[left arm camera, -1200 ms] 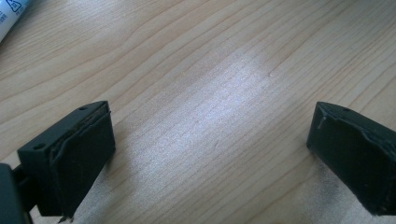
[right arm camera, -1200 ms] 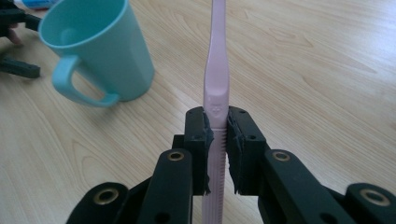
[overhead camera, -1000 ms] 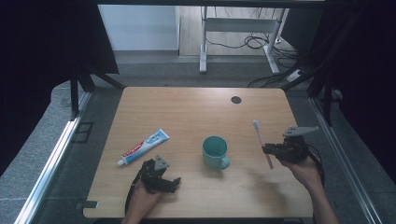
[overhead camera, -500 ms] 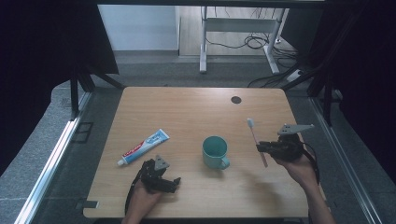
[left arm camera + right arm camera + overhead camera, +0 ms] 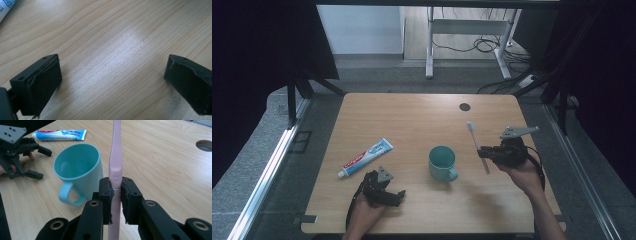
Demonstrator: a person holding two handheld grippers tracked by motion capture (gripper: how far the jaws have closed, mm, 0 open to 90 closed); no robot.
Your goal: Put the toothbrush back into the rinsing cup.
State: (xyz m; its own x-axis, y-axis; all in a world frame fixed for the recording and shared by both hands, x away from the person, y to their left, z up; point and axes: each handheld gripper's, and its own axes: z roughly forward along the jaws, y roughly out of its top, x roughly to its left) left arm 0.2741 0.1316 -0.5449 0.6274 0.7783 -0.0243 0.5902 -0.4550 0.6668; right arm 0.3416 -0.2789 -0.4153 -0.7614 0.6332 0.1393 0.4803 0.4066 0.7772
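The right hand-held gripper [image 5: 486, 152] is clamping the toothbrush [image 5: 116, 167] by its handle, lifted off the surface [image 5: 412, 120], with the mug [image 5: 441, 162] just to its left. Pickup looks done; dropping the brush into the mug is remaining. The left hand-held gripper [image 5: 398, 196] is resting open, gripping nothing.

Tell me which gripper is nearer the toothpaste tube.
Left. The left gripper rests open on the table just below the toothpaste tube, apart from it. The right gripper, shut on the toothbrush, is far across the table, beyond the mug.
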